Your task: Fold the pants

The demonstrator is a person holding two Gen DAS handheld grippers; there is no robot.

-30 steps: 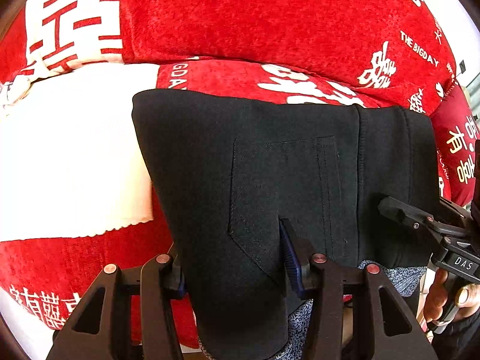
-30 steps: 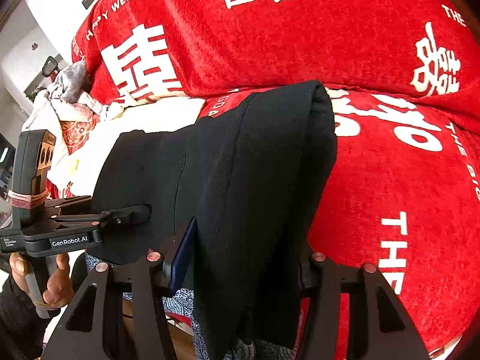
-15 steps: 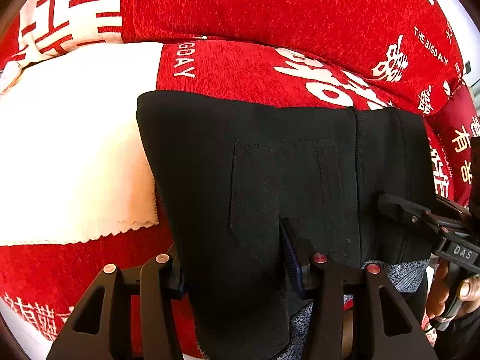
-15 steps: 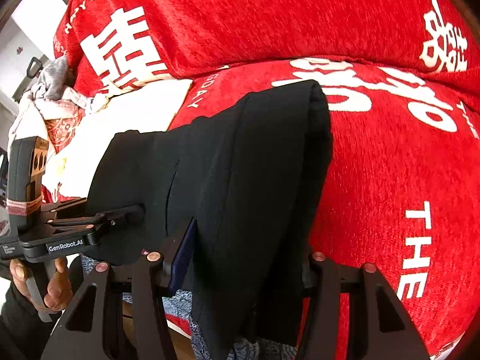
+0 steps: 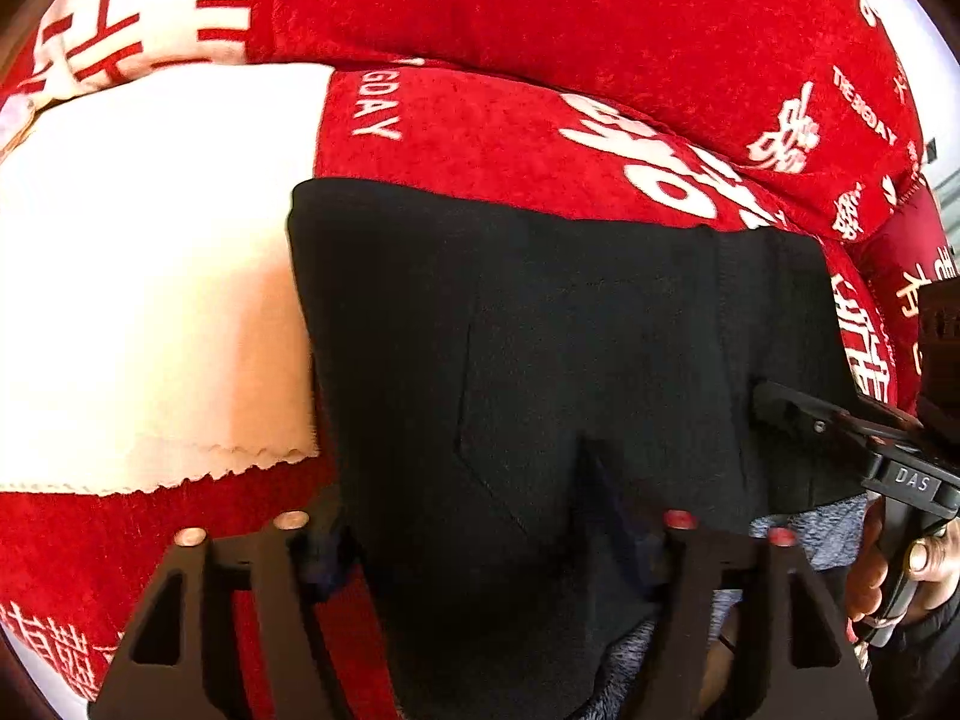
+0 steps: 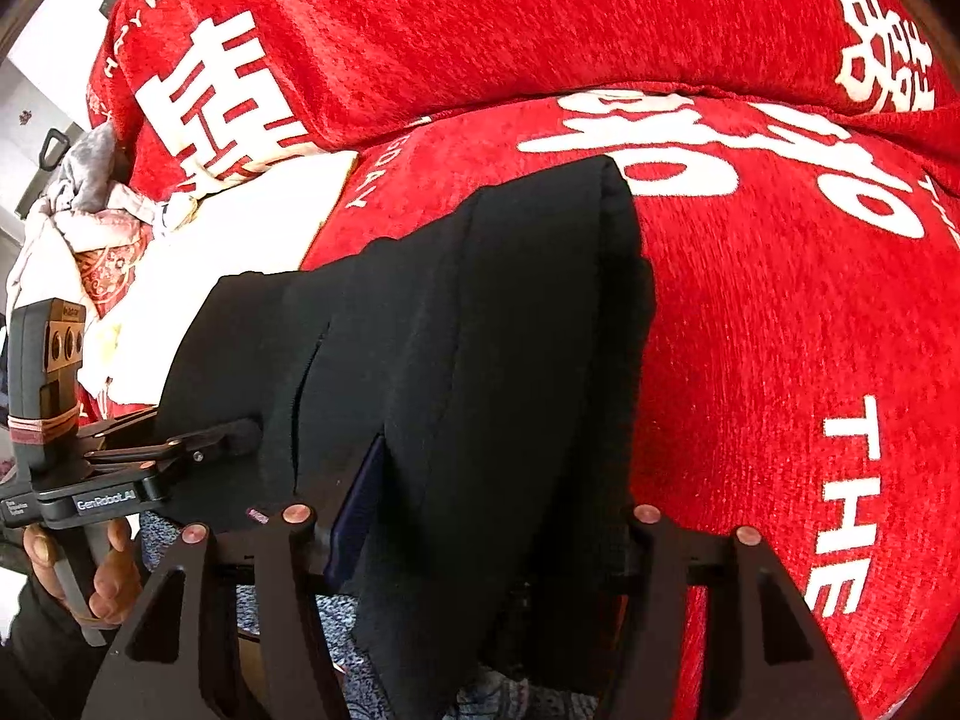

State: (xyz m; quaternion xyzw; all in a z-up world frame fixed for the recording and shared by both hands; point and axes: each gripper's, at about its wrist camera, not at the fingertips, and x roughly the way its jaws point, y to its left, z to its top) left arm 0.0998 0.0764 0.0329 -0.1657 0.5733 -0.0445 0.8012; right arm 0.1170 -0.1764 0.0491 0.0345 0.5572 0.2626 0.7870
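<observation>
Both grippers point down at a folded pair of black pants (image 5: 540, 360) lying on a red sofa cover (image 6: 780, 330). The left gripper (image 5: 474, 516) has just been opening its jaws, which stand wide with the pants' near edge between them; whether the pads still press the cloth cannot be told. The right gripper (image 6: 486, 480) has likewise just been opening, its jaws wide around the thick fold at the other end. A white cloth (image 5: 150, 300) lies just beside the pants, with red cushions (image 5: 540, 12) behind.
</observation>
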